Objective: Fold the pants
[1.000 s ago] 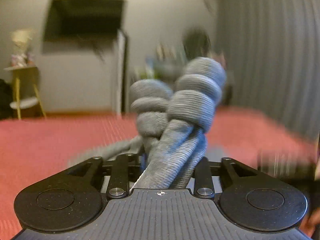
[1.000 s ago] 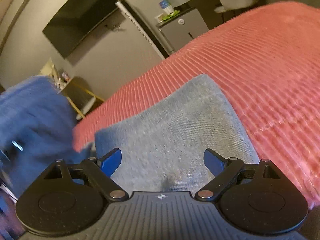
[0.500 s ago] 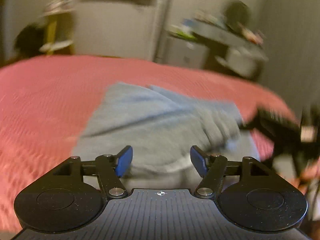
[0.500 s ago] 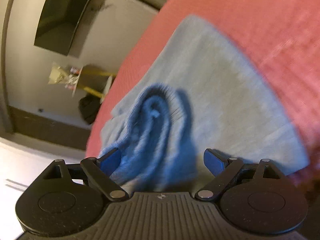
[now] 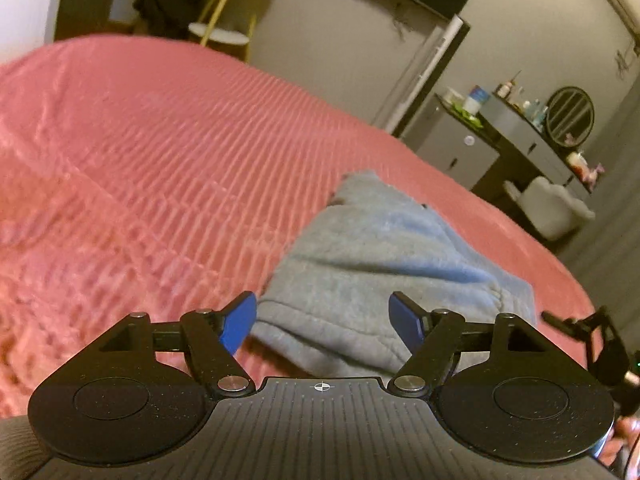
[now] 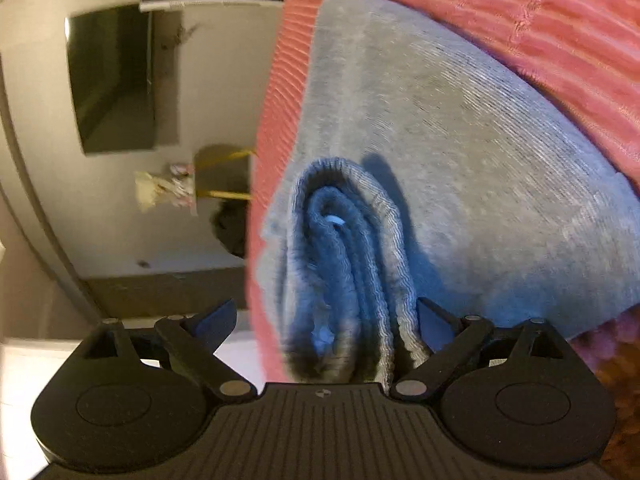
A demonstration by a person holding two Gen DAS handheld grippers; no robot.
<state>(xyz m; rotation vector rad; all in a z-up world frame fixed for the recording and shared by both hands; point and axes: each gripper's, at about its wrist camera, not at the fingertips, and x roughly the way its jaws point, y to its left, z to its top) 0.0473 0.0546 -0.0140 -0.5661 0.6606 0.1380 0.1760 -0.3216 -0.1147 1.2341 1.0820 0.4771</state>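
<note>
The grey pants point(image 5: 384, 256) lie folded in a thick bundle on the red ribbed bedspread point(image 5: 132, 168). My left gripper point(image 5: 323, 320) is open and empty, just short of the bundle's near cuffed edge. In the right wrist view the pants point(image 6: 460, 152) fill the frame, and their bunched ribbed waistband end point(image 6: 340, 264) stands between the open fingers of my right gripper point(image 6: 320, 320), touching the right finger point(image 6: 434, 318). The right gripper's camera is rolled sideways.
The bedspread point(image 6: 540, 12) spreads wide to the left of the pants. Beyond the bed stand a grey dresser with bottles and a round mirror point(image 5: 520, 128), a white stool point(image 5: 548, 208), a yellow side table point(image 5: 224, 20) and a wall TV point(image 6: 112, 80).
My left gripper let go of the waistband, opened and swung left and back from the bundle. My right gripper rolled sideways and came in around the bunched waistband end.
</note>
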